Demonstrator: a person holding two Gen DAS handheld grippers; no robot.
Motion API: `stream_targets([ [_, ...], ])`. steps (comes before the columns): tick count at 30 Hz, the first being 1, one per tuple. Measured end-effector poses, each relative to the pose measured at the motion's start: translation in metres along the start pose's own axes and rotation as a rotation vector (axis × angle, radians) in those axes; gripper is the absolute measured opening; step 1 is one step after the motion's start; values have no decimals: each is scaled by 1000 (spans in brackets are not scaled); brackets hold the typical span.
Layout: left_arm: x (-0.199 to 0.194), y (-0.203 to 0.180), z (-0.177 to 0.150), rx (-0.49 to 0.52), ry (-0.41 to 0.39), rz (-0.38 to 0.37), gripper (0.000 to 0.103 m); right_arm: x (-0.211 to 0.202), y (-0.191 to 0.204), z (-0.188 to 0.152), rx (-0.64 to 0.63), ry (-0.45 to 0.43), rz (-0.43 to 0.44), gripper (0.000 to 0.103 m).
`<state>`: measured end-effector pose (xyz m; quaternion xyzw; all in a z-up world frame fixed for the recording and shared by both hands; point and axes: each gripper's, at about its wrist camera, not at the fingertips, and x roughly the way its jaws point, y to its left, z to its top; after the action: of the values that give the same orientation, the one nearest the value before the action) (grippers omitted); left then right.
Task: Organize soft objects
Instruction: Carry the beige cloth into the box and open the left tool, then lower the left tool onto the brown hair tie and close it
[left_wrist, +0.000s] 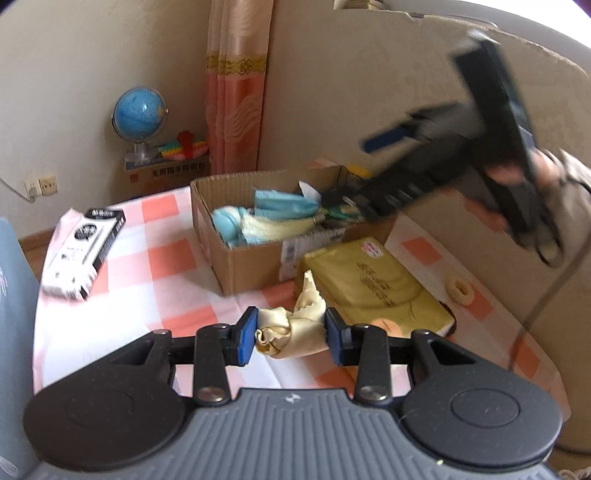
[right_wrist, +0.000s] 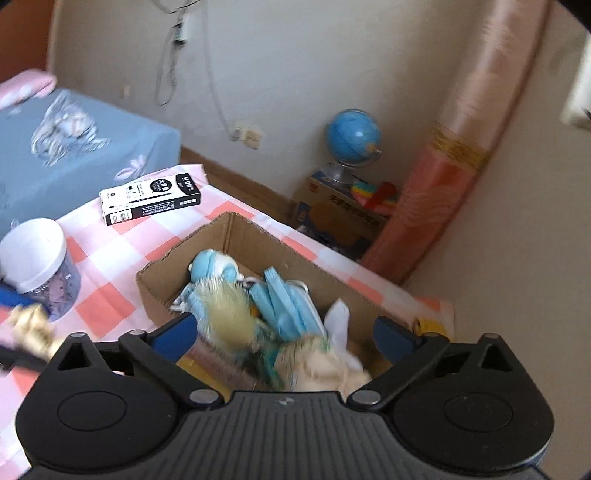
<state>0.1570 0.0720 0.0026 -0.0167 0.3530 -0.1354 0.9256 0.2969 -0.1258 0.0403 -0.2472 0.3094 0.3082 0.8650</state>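
My left gripper (left_wrist: 291, 336) is shut on a crumpled cream cloth (left_wrist: 291, 328) just above the checked tablecloth, in front of the cardboard box (left_wrist: 255, 258). The box holds blue face masks (left_wrist: 284, 205), a blue plush toy (left_wrist: 229, 221) and a pale yellow furry piece (left_wrist: 273, 225). My right gripper (right_wrist: 286, 334) is open and empty, hovering over the box (right_wrist: 155, 280), above the masks (right_wrist: 288, 306), the blue plush (right_wrist: 212, 264), the yellow fur (right_wrist: 231, 314) and a cream soft item (right_wrist: 325, 365). The right gripper also shows blurred in the left wrist view (left_wrist: 369, 201).
A black-and-white carton (left_wrist: 83, 254) lies at the table's left. A gold packet (left_wrist: 376, 284) and a small yellow ring (left_wrist: 460, 291) lie right of the box. A white-lidded jar (right_wrist: 35, 258) stands left. A globe (left_wrist: 139, 114), a curtain and a cardboard wall stand behind.
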Motion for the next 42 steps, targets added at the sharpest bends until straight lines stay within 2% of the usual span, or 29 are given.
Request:
stream_targets([
  [8,13,6,46,72,-21,19,37,-60,15,-54,197,-56,-39,103],
  [13,43,17,89,61,-23,24,37,-88,24,-92,309,-86,-78,103],
  [18,80,22,121,50,-20,76,38,-105,30,-128,355,-59,-161,103],
  [20,93,25,129,39,-9,77,41,-108,30,-138,377,-44,-168,103],
  [21,99,26,131,38,-5,89,48,-108,30,-142,391,-39,-167,103],
  [23,107,26,133,31,2,111,93,-110,32,-152,406,-30,-167,103],
  [24,109,27,133,24,-5,127,96,-111,33,-158,410,-25,-168,103],
  [27,104,27,130,15,-46,162,96,-111,35,-171,423,1,-174,103],
  [38,73,4,102,53,-19,90,98,-116,32,-196,496,45,-198,103],
  [42,66,-15,89,102,6,54,98,-122,35,-199,489,44,-203,103],
])
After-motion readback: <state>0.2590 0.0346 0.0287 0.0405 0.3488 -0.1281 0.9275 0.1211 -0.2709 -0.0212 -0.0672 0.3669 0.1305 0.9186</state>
